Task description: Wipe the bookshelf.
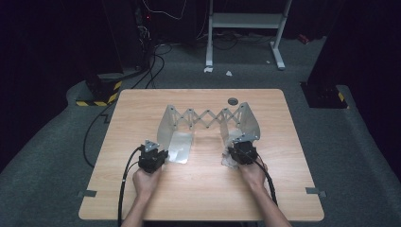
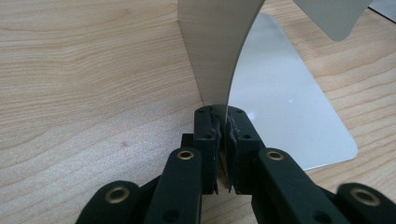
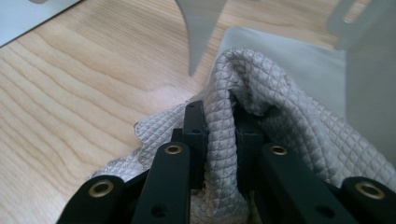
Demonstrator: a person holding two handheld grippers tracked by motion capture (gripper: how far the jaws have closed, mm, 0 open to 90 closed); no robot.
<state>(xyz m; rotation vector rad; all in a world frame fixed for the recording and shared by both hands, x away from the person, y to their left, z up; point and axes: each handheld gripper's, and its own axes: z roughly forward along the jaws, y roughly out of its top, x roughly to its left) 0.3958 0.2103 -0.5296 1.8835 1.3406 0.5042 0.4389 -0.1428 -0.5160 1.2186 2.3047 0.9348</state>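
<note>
A lab or test room — dark, with grey carpet (image 1: 56, 151) underfoot. A lone wooden table (image 1: 198, 189) stands on taped marks, cables (image 1: 151, 71) run to black stands with hazard-striped feet (image 1: 101, 92), and a white frame (image 1: 246, 21) waits behind — no home furnishings.

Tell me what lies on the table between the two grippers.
Bare wood of the table between left gripper and right gripper, in the high view.

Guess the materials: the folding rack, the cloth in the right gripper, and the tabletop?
Rack: likely thin sheet metal, satin silver; its base plate reflects light and the upright edge is thin.
Cloth: grey fabric, matte, diamond-textured weave, probably microfibre; folds softly.
Tabletop: light wood grain, smooth; laminate or veneer, can't tell.
</note>
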